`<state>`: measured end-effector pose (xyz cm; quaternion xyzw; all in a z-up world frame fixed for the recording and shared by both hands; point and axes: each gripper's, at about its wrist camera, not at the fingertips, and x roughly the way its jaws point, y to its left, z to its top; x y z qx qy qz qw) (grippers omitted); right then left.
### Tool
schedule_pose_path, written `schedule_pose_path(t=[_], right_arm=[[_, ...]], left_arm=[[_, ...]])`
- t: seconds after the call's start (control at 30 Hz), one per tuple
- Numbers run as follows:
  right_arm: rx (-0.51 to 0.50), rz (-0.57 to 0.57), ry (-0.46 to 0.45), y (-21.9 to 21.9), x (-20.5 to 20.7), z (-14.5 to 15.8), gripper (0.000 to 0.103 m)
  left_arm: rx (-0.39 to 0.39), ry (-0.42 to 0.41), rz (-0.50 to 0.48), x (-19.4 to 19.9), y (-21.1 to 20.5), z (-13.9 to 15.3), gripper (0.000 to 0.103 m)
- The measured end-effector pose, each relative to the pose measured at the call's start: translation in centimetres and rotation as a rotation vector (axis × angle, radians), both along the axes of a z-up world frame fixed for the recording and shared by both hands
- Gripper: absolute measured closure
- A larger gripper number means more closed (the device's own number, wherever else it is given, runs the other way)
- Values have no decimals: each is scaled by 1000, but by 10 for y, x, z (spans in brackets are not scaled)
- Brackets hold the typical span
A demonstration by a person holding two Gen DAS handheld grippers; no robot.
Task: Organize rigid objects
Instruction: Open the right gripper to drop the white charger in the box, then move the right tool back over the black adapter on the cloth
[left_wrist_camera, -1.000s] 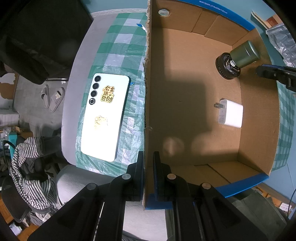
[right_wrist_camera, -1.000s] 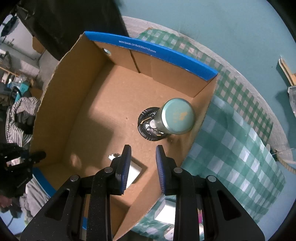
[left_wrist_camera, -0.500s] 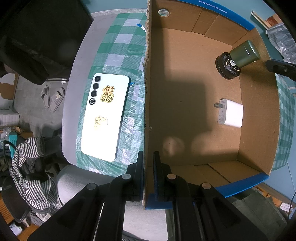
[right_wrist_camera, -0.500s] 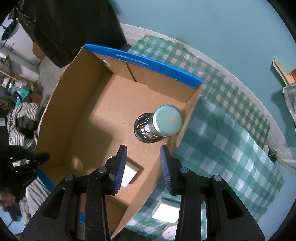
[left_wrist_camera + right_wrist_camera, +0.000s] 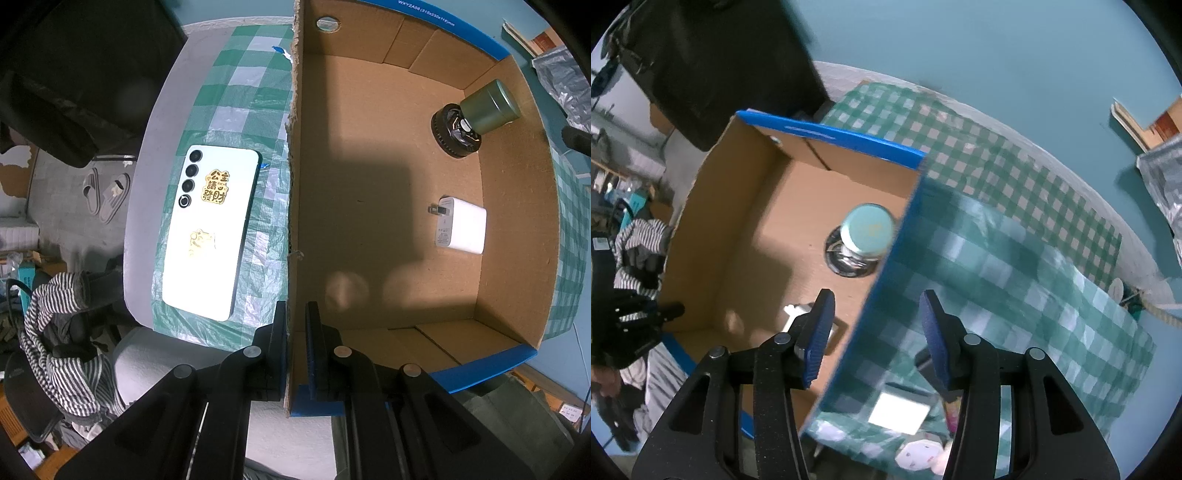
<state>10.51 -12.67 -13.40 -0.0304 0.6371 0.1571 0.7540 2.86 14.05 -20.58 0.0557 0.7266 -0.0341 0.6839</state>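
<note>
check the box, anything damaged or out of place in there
The box's left wall has a ragged, torn top edge. Inside, the green can sits partly on the black ring rather than flat on the floor. The charger lies flat, nothing odd.

We see a teal floor (image 5: 997, 55) around a pale tabletop (image 5: 147, 206) spread with a green checked cloth (image 5: 1015, 258). A pair of grey slippers (image 5: 105, 192) lies on grey flooring; a striped garment (image 5: 55, 332) drapes over a dark chair.
</note>
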Motion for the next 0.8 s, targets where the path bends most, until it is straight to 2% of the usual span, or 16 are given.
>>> schedule_pose_path(t=[0.07,0.37,0.47,0.8], right_arm=[[-3,-20,5,-11,0,-3,50],[-25,-48,51,-47,-9,-27,48],[-33,-32,73,-53,-14,-40,45],[-59,82,129,-53,-39,-82,45]], left_arm=[[2,1,-1,0,0,0,95],[3,1,3,0,2,0,95],[4,2,2,-1,2,0,95],[8,2,6,-2,4,0,95]])
